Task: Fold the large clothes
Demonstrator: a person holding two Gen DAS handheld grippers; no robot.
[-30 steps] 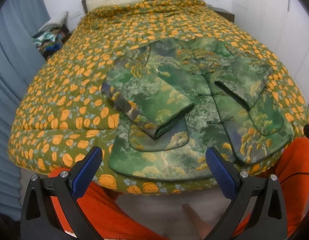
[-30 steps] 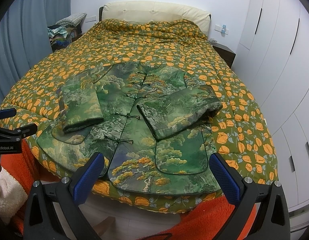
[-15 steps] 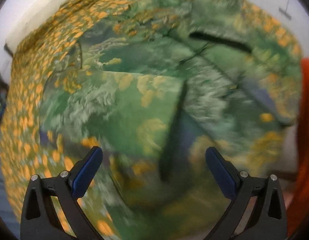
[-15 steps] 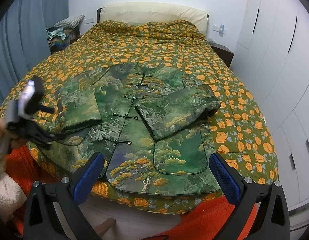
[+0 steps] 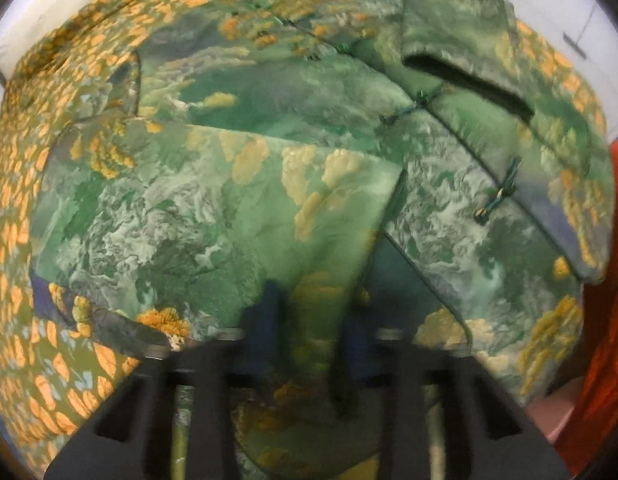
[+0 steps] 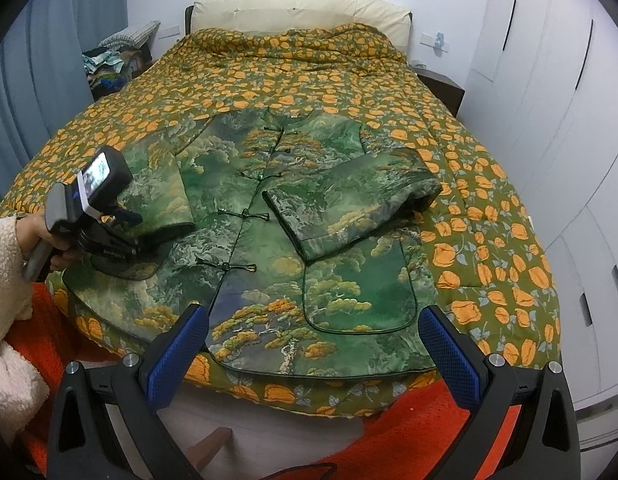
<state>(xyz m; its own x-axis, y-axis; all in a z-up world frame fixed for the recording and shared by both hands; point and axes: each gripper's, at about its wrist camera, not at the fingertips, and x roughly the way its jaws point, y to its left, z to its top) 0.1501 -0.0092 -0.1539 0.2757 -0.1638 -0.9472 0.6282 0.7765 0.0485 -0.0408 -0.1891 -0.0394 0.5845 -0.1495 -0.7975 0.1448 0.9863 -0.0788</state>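
A green landscape-print jacket (image 6: pixel 269 240) with knot buttons lies face up on the bed, both sleeves folded in over its front. In the left wrist view the jacket (image 5: pixel 269 100) fills the frame. My left gripper (image 5: pixel 309 304) points steeply down at the cuff end of the left sleeve (image 5: pixel 189 208); its jaws are closing, with green fabric pinched between the blurred fingers. The right wrist view shows this left gripper (image 6: pixel 117 248) resting on the left sleeve (image 6: pixel 157 200), held by a hand. My right gripper (image 6: pixel 313 320) hangs open above the jacket's lower hem, holding nothing. The right sleeve (image 6: pixel 349 208) lies untouched.
An orange-flowered quilt (image 6: pixel 309 80) covers the bed, with a cream headboard (image 6: pixel 301 12) behind. White wardrobe doors (image 6: pixel 569 120) stand on the right, a dark nightstand (image 6: pixel 441 84) by them. A clothes pile (image 6: pixel 109 68) and blue curtain (image 6: pixel 29 80) are left. Orange fabric (image 6: pixel 409 432) lies below the bed edge.
My left gripper dropped from above the bed edge onto the left sleeve, and its wide-open jaws narrowed onto the fabric. The right gripper stayed put.
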